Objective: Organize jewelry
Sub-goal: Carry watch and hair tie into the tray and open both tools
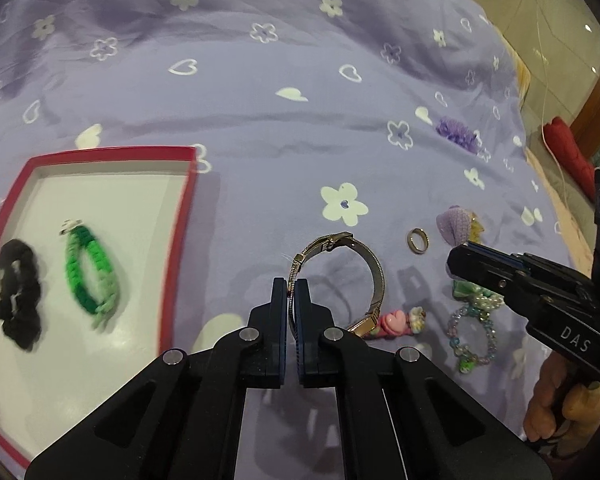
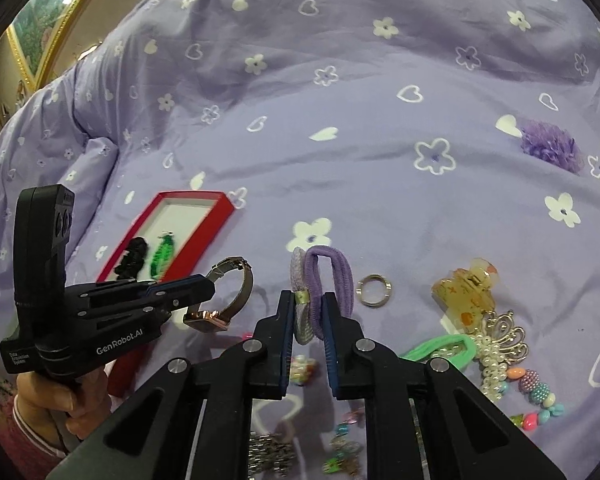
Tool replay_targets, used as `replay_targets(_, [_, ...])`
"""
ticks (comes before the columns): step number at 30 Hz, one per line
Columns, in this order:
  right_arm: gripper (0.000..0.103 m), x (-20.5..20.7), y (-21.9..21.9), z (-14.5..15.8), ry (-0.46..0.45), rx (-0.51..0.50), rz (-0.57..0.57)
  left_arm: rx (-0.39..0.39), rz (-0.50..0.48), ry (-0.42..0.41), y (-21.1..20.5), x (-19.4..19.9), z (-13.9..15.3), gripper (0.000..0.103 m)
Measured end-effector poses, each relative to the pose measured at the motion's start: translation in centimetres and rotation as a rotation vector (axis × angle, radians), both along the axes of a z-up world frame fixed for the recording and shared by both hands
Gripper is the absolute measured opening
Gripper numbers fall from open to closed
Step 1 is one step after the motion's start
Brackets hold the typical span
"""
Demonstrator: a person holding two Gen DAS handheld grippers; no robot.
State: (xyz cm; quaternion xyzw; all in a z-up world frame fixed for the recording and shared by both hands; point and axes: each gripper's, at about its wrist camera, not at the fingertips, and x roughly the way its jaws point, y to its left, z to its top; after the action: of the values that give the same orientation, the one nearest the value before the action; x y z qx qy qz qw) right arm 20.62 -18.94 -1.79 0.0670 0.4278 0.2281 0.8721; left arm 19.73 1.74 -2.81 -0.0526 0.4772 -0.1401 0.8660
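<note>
My left gripper (image 1: 291, 286) is shut on the mesh band of a gold wristwatch (image 1: 354, 276), which hangs just above the purple bedspread; the right wrist view shows the same watch (image 2: 236, 292) in the left gripper (image 2: 210, 292). My right gripper (image 2: 307, 298) is shut on purple and lilac hair ties (image 2: 332, 280), held upright between its fingers; the right gripper (image 1: 458, 258) is also in the left wrist view. A red-rimmed white tray (image 1: 188, 216) on the left holds a black scrunchie (image 1: 18, 294) and a green braided bracelet (image 1: 92, 276).
Loose on the bedspread lie a ring (image 2: 374, 290), a yellow claw clip (image 2: 466, 294), a green hair tie (image 2: 440, 350), pearl and bead pieces (image 2: 536, 394), a pink heart clip (image 1: 396, 322), a bead bracelet (image 1: 472, 338) and a purple pompom (image 2: 550, 146). The bed's edge and floor lie at right (image 1: 560, 60).
</note>
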Motion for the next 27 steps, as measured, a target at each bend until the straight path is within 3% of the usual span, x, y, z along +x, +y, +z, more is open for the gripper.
replay_targets(12, [0.013, -1.1, 5.3, 1.1, -0.009, 0.026, 0.095, -0.015, 0.136, -0.042, 6.5, -2.7, 1.9, 0.002])
replay_targets(27, [0.013, -1.7, 14.4, 1.2, 0.000, 0.043, 0.257, -0.006, 0.310, -0.026, 15.1, -5.2, 0.9, 0.002])
